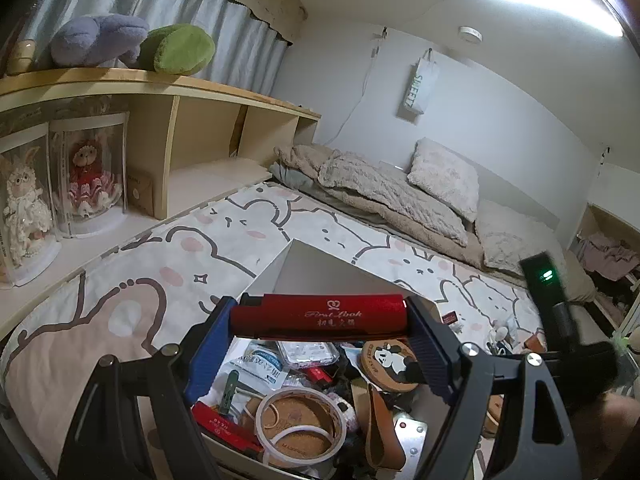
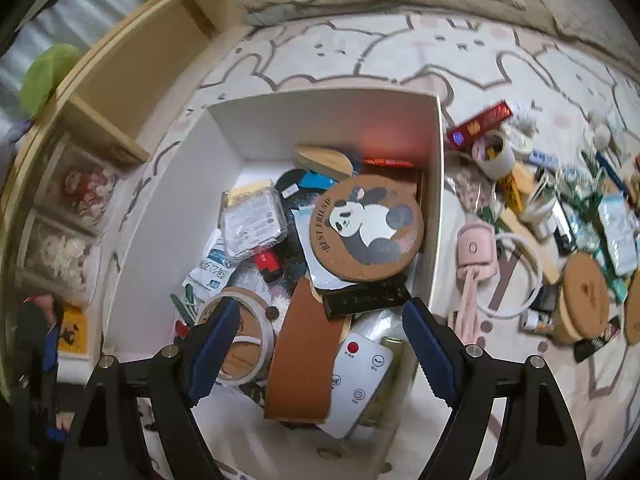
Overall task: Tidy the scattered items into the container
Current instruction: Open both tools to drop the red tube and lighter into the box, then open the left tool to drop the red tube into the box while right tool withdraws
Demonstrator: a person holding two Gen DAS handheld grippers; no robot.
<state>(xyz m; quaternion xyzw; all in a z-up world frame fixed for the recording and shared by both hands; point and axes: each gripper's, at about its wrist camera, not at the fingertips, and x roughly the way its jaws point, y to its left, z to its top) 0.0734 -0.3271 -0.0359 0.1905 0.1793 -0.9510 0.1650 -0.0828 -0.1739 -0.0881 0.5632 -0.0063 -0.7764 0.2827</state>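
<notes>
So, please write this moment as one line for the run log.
left tool: shut on red case, above box | right tool: open, empty, over box | scattered items: remain on bed

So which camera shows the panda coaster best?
The right wrist view. There the panda coaster lies in plain sight on top of the pile in the white box, its whole round face showing. In the left wrist view the left gripper hides part of the coaster.

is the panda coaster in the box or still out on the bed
In the box: the panda coaster lies on top of the pile inside its white walls.
</notes>
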